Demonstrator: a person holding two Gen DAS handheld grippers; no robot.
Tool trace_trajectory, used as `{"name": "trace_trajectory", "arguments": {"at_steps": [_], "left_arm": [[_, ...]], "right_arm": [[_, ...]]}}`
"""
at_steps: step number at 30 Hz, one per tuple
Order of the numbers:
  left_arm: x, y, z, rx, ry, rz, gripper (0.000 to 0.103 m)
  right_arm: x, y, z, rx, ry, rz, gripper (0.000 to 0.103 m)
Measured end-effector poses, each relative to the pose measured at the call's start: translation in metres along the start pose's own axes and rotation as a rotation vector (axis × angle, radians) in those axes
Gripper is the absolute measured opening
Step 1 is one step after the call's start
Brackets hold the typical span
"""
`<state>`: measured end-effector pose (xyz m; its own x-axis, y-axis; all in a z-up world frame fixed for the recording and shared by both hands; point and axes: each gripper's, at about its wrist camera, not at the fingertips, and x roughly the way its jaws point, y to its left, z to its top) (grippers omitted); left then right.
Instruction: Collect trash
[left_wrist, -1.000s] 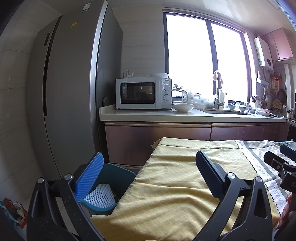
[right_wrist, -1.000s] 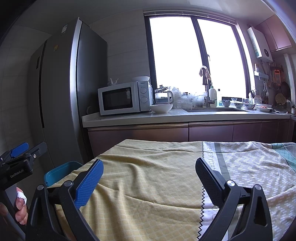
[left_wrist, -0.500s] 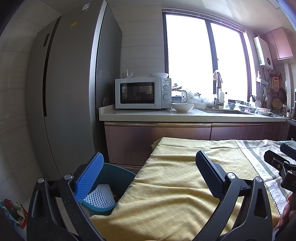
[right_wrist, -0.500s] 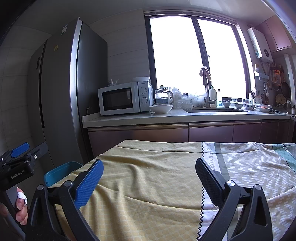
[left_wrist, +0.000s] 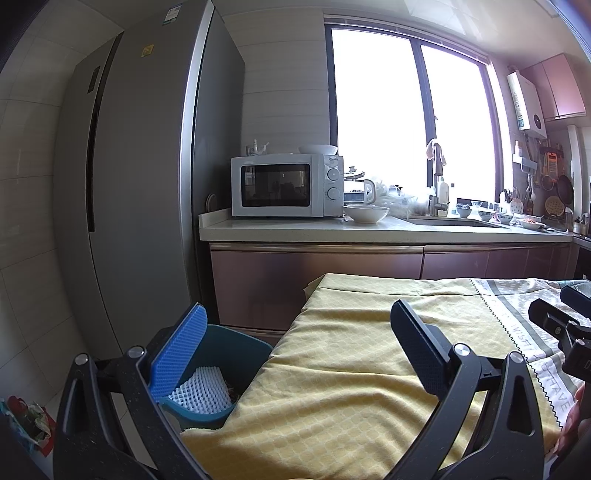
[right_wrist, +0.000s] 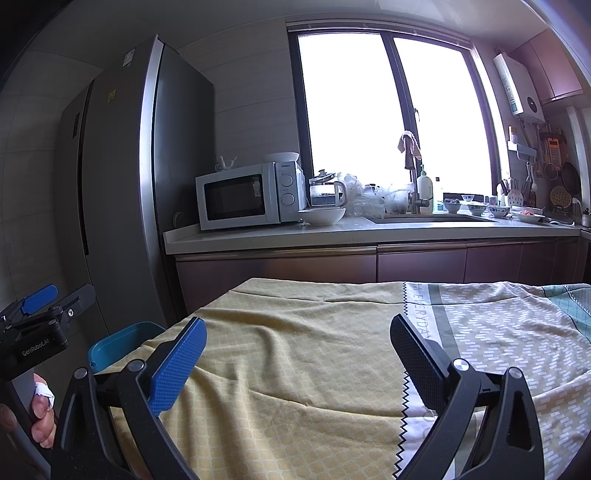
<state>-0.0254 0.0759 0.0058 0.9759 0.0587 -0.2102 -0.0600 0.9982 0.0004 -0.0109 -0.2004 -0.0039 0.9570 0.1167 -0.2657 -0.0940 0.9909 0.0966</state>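
A teal trash bin (left_wrist: 236, 354) stands on the floor at the table's left edge, with a white foam net (left_wrist: 199, 391) inside. The bin's rim also shows in the right wrist view (right_wrist: 118, 345). My left gripper (left_wrist: 299, 347) is open and empty, held above the table's left edge by the bin. My right gripper (right_wrist: 299, 354) is open and empty above the yellow tablecloth (right_wrist: 295, 350). No loose trash shows on the cloth.
A tall grey fridge (left_wrist: 140, 184) stands behind the bin. A counter (left_wrist: 369, 230) with a microwave (left_wrist: 284, 186), a bowl and a sink runs along the window. The left gripper shows at the far left in the right wrist view (right_wrist: 40, 317).
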Motion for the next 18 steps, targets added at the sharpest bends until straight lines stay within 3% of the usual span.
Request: {"name": "trace_trajectory", "arguments": {"at_steps": [18], "left_arm": [[0.001, -0.0014, -0.0009, 0.006, 0.007, 0.0, 0.098]], "right_arm": [[0.0002, -0.0004, -0.001, 0.003, 0.001, 0.0, 0.096]]}}
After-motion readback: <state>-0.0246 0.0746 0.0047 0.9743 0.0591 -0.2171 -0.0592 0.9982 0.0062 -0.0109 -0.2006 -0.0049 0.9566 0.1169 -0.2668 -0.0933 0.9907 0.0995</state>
